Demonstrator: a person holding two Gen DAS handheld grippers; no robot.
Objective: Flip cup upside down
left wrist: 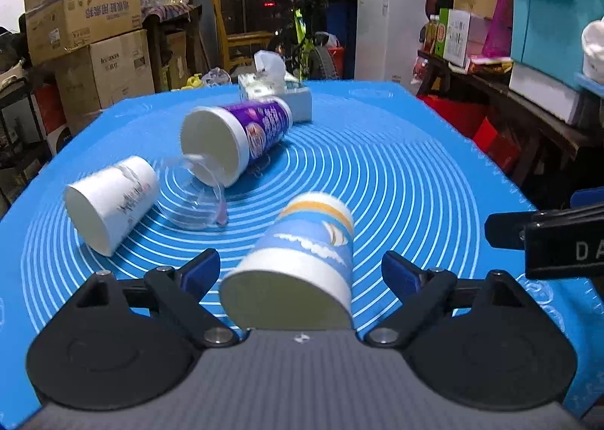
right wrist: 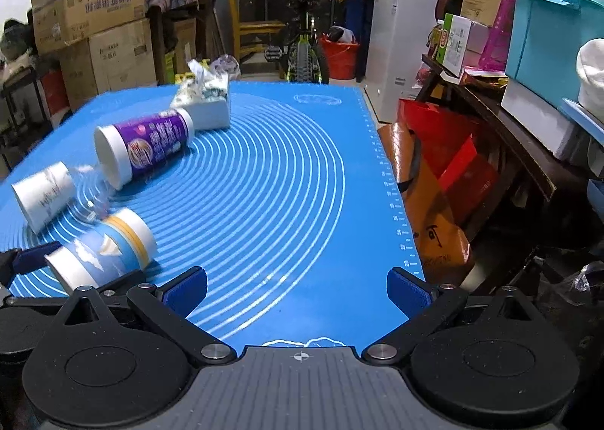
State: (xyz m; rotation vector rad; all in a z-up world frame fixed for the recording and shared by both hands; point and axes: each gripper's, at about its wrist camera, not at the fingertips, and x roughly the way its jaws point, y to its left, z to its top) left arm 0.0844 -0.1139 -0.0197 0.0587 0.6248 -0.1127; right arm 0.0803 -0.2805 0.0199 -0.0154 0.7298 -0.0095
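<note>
Your left gripper [left wrist: 301, 271] has its blue-padded fingers [left wrist: 202, 269] spread wide, one on either side of the blue-and-white paper cup with cloud print and an orange band [left wrist: 305, 260]; neither pad touches the cup wall. That cup lies on its side on the blue silicone mat with white concentric rings [left wrist: 396, 173], its open mouth turned toward your left camera and its base pointing away. The rim sits just ahead of the gripper body, so close that its lower edge is cut off by the grey housing.

Beyond the cup's base, to the left, a clear plastic cup [left wrist: 196, 200] lies tipped over. Its mouth touches or overlaps the rim of a tall white paper cup with a purple printed sleeve [left wrist: 241, 135], which also lies on its side with its open end facing you. Left of these, a plain white paper cup with dark script on it [left wrist: 113, 200] lies on its side too, apart from the blue cup. Behind the purple cup, a white tissue pack with a sheet sticking up [left wrist: 275, 86] sits near the mat's far edge.

Your right gripper [right wrist: 297, 292] is also wide, with nothing between its fingers, over bare mat at the near right part of the table. From its camera, the blue-and-white cup shows at the lower left, with the left gripper's pad beside it. Part of the right gripper's black body shows at the right edge of the left view.
</note>
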